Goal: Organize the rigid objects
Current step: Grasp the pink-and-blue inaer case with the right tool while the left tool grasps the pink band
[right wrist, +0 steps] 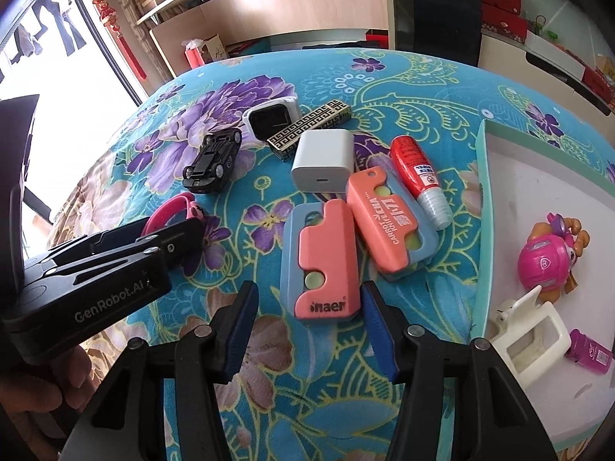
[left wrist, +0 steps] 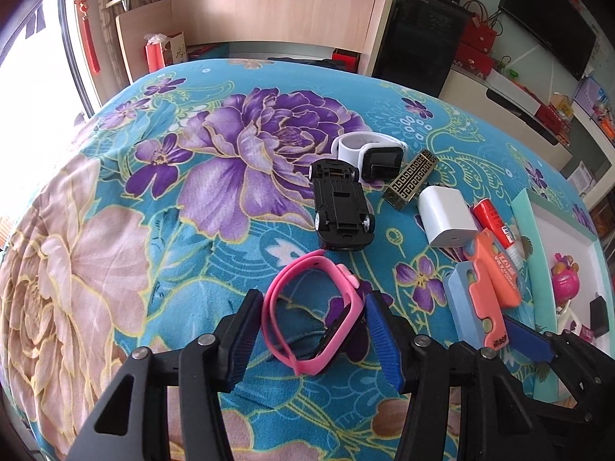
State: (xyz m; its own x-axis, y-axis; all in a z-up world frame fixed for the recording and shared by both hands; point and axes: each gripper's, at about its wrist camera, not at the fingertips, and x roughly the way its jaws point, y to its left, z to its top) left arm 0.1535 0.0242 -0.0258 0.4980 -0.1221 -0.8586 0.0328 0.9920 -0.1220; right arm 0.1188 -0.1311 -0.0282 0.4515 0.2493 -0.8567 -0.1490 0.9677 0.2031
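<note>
Pink watch (left wrist: 313, 313) lies between the left gripper (left wrist: 311, 338) fingers on the floral cloth (left wrist: 115, 230), band loop's long axis running away from camera; right pad touches its case, left pad just beside the band. Right gripper (right wrist: 307, 330), half open, straddles the near end of an upright-lying salmon cutter (right wrist: 321, 259), pads apart from it.

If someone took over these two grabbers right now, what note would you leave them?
Left gripper: jaws around the pink watch; contact unclear.
Right gripper: jaws either side of the near orange-and-blue cutter, not clearly pressing.
Still on the bedspread: toy car, white watch, charger, glue bottle, second cutter.
Already in the tray: pink toy.
</note>
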